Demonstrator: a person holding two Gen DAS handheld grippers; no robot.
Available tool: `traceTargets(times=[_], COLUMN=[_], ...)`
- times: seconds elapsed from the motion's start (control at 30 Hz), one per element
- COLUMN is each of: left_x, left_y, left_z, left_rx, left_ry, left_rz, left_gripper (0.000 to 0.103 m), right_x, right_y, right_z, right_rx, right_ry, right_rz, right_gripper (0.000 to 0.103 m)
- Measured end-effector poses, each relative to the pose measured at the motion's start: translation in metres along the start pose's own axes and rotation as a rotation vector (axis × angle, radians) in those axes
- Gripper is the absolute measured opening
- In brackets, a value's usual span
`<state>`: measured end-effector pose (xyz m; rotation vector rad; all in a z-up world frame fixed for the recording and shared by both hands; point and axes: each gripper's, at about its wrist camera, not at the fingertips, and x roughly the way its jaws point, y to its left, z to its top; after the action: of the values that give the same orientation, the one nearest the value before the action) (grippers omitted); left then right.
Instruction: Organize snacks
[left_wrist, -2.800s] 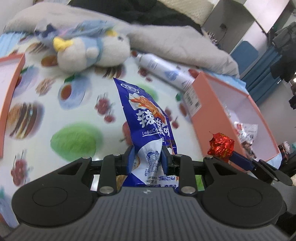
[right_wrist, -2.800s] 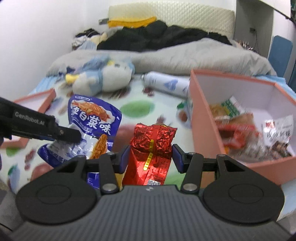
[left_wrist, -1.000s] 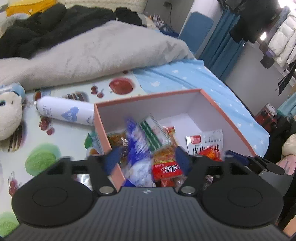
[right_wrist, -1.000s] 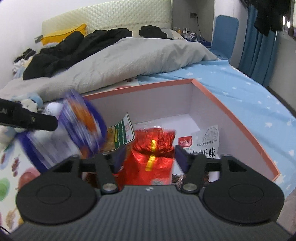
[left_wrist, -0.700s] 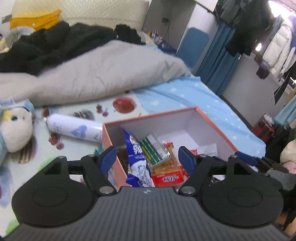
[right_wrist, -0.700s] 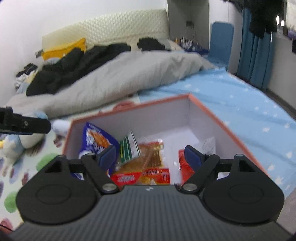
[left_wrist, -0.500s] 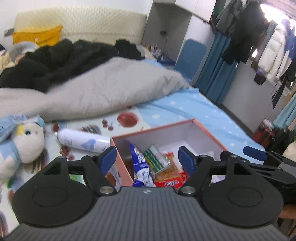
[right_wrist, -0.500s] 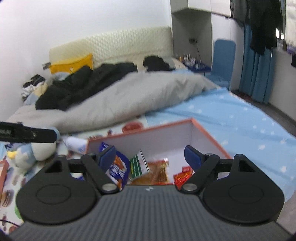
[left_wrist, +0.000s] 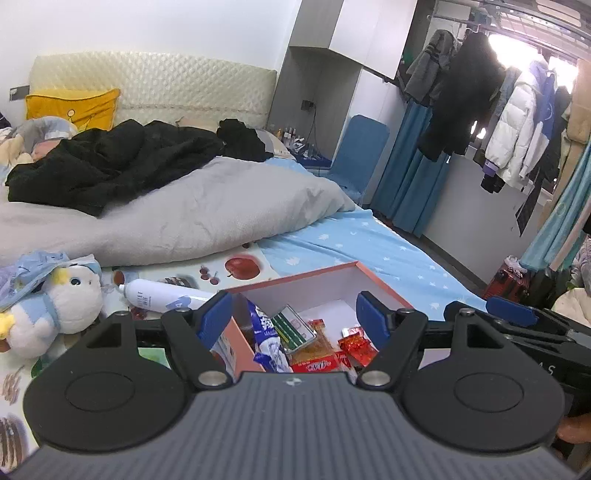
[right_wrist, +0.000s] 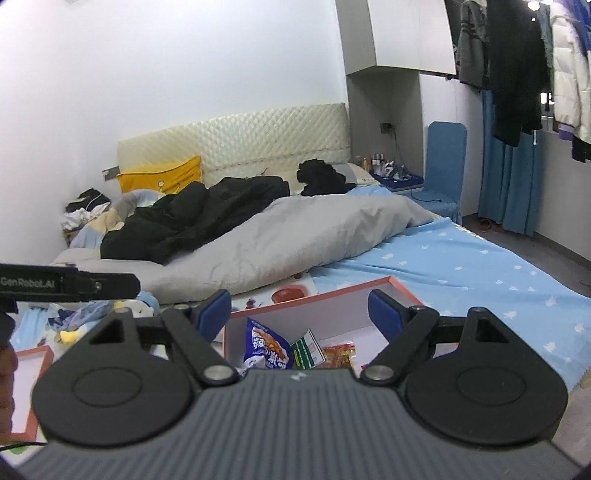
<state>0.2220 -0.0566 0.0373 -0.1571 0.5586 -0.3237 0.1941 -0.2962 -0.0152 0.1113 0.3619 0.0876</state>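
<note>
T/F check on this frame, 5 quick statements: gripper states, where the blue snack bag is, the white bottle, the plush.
1. Both grippers are open and hold nothing. True: the left gripper and the right gripper have their jaws apart with nothing between them.
2. The blue snack bag is in the pink box. True.
3. The white bottle stands upright inside the box. False: it lies on its side on the fruit-print mat, outside the box.
4. The plush toy is in the box. False: it lies on the mat, left of the bottle.
5. The box is empty. False: several snack packets are in it.
</note>
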Motion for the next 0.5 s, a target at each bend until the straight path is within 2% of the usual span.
traceTargets(times=[0.23, 0.5], left_x=[-0.027, -0.039], left_y=[-0.009, -0.020], left_z=[-0.029, -0.066], left_rx=[-0.001, 0.000], left_ry=[0.005, 0.044], left_rz=[-0.005, -0.004], left_gripper=[0.078, 0.078], right_x=[-0.026, -0.040], right_y=[0.002, 0.009], right_z=[-0.016, -0.043], right_rx=[0.032, 0.045], right_ry=[-0.011, 0.027], right_rz=[-0.024, -0.044], right_gripper=[0.083, 0.083])
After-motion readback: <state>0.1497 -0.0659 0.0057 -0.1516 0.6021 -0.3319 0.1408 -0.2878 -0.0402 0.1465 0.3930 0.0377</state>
